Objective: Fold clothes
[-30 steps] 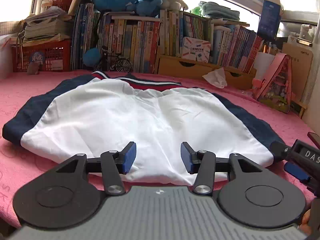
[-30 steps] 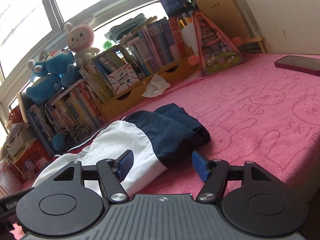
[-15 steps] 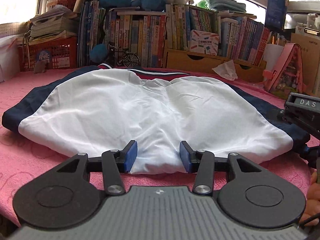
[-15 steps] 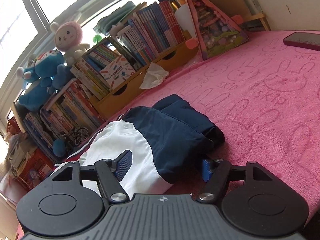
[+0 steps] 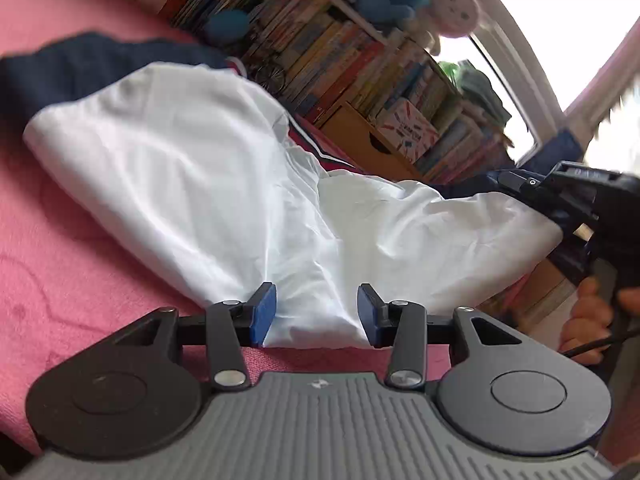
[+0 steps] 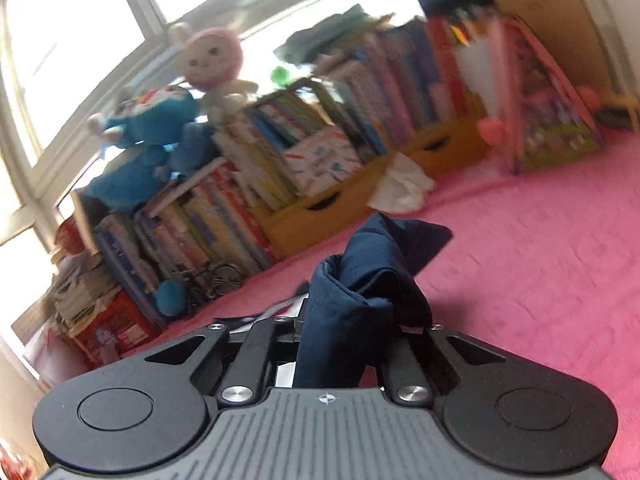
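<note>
1. We count one garment (image 5: 248, 184), two claws, two blue plush toys and one pink-and-white plush rabbit (image 6: 212, 64) on top of the books.
2. The wooden rack (image 6: 320, 204) holds upright books; one patterned box (image 6: 324, 156) leans against them, and a crumpled tissue (image 6: 402, 188) lies at its foot.
3. The garment is white in the middle with navy side panels and a red, white-striped edge; it lies on the pink bunny-print cover (image 5: 80, 264), one end lifted off it.
4. The left claw (image 5: 316, 316) is part-way open and closing; the white hem lies between its blue pads (image 5: 262, 314), which do not press it.
5. The right claw (image 6: 340, 340) is clamped on a bunched navy fold, which rises above the cover; a hand (image 5: 588, 320) holds its grip.
</note>
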